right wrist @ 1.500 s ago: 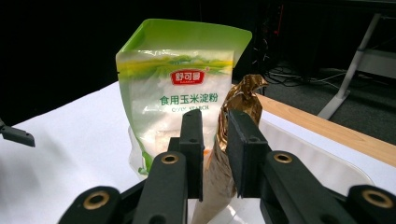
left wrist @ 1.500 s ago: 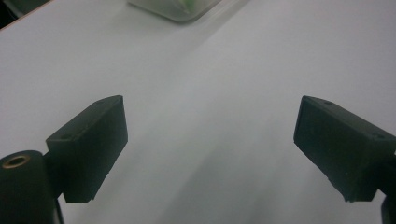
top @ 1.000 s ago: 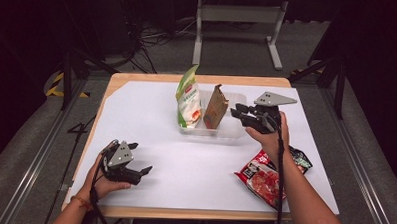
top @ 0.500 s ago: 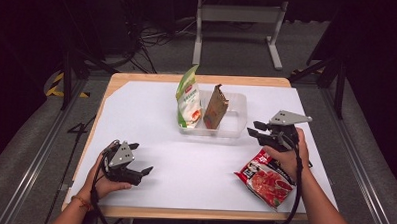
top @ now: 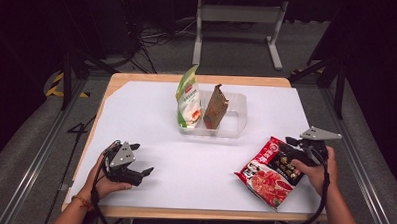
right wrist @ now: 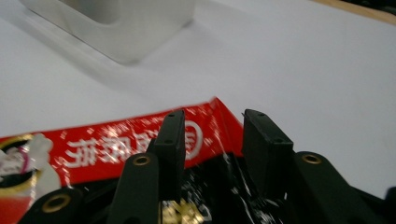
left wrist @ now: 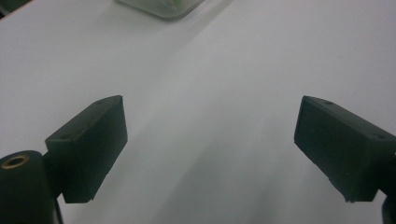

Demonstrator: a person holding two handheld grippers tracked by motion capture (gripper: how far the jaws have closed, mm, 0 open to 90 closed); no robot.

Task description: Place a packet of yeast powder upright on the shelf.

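A red instant-noodle packet [top: 270, 173] lies flat on the white table cover at the near right. My right gripper [top: 291, 145] hovers low over its far right corner. Its jaws have just been opening. In the right gripper view the right gripper [right wrist: 212, 135] stands with a narrow gap, and the red packet [right wrist: 107, 144] lies under and behind the gap with no pad pressing on it. My left gripper [top: 145, 171] rests at the near left, pointing right. Seen in its own view, the left gripper [left wrist: 210, 144] is wide open over bare white cover.
A clear plastic bin [top: 236, 124] stands mid-table and holds an upright green-and-white pouch [top: 188, 99] and a brown packet [top: 216, 107]. The bin [right wrist: 121, 32] is also ahead of the right jaws. The table's wooden edge [top: 193, 213] runs along the near side.
My right gripper has come back from beside the bin toward the near right and sunk down onto the red packet's corner. The left gripper has stayed put.
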